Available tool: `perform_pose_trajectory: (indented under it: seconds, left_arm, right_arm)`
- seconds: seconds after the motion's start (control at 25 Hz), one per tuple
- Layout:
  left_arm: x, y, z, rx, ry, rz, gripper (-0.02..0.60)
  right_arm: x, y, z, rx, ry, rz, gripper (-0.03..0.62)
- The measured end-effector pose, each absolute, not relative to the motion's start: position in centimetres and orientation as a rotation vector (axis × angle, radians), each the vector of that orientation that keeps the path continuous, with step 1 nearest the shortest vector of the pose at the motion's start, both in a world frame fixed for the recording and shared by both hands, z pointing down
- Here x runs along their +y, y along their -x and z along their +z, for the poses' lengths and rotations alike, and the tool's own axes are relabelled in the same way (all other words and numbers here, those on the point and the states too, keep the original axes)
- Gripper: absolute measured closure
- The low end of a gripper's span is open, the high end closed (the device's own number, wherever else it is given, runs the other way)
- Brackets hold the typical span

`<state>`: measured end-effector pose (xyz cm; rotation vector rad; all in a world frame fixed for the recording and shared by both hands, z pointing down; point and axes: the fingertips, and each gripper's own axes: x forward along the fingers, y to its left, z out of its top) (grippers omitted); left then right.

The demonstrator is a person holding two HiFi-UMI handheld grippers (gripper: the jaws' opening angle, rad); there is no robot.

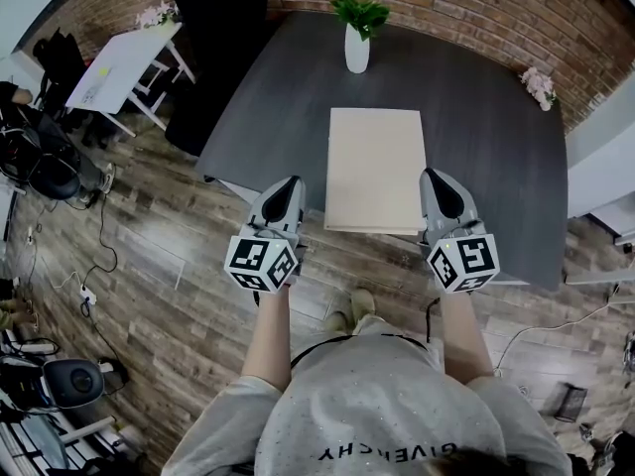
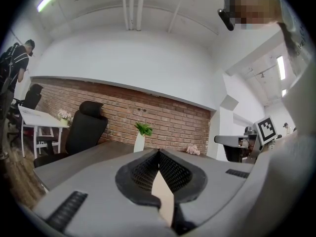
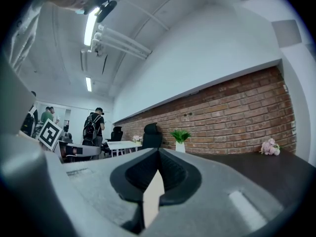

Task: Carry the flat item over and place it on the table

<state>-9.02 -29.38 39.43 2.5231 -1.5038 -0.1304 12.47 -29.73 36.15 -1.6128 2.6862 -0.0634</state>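
A flat beige board [image 1: 374,170] hangs level between my two grippers, most of it above the dark grey table [image 1: 496,157] and its near edge just off the table's front. My left gripper [image 1: 290,184] is shut on the board's near left side. My right gripper [image 1: 431,177] is shut on its near right side. In the left gripper view a beige sliver of the board [image 2: 165,197] is pinched between the jaws of the left gripper [image 2: 159,154]. The right gripper view shows the same sliver [image 3: 152,197] clamped in the right gripper [image 3: 158,153].
A white vase with a green plant [image 1: 357,46] stands at the table's far edge, and pink flowers [image 1: 541,85] lie at its far right. A black office chair [image 1: 213,28] and a white side table [image 1: 124,62] are at the left. Cables and gear litter the wooden floor [image 1: 149,266].
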Motion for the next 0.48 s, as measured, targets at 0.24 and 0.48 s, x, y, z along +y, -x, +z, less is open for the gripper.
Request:
perform_pose_trajectory:
  seconds: [0.24,0.48]
  left_arm:
    - [-29.5,9.2,40.0,-1.511,-2.509,-0.115,0.583]
    - [-29.5,9.5,40.6,-1.512,-2.498,-0.105,0.583]
  right_arm:
    - [-30.2,-12.3,37.0,2.694,1.612,-0.1,0.595]
    - [-30.4,-12.0,37.3,2.686,1.606,-0.131,0.595]
